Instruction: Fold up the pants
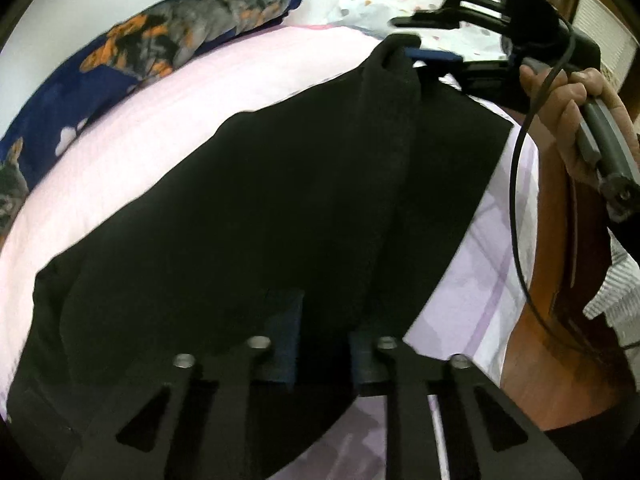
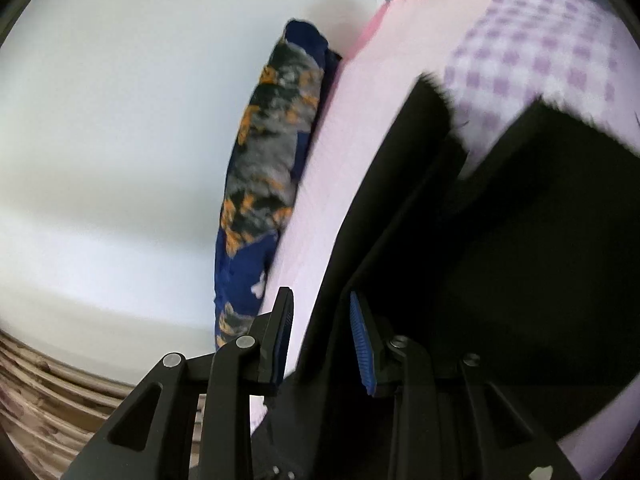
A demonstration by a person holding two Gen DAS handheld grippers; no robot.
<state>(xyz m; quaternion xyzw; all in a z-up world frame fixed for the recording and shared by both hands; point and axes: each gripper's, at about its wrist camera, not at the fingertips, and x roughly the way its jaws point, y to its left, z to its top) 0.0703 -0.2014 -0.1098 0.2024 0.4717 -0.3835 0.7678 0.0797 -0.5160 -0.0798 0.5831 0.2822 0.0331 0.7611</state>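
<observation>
Black pants [image 1: 256,216] are stretched over the pink bed sheet [image 1: 132,152], lifted at both ends. My left gripper [image 1: 324,336] is shut on the near edge of the pants, cloth draped over its fingers. My right gripper [image 1: 404,46], seen in the left wrist view at the far end, is shut on a bunched edge of the pants. In the right wrist view the right gripper [image 2: 320,340] has its jaws partly apart with black cloth [image 2: 480,260] between them, and the blue pad [image 2: 362,344] shows.
A blue and orange patterned pillow [image 1: 168,44] lies along the white wall [image 2: 120,140]. A white dotted pillow [image 1: 404,4] is at the back. A purple checked sheet [image 2: 532,44] covers part of the bed. A wooden bed frame [image 1: 560,260] runs on the right.
</observation>
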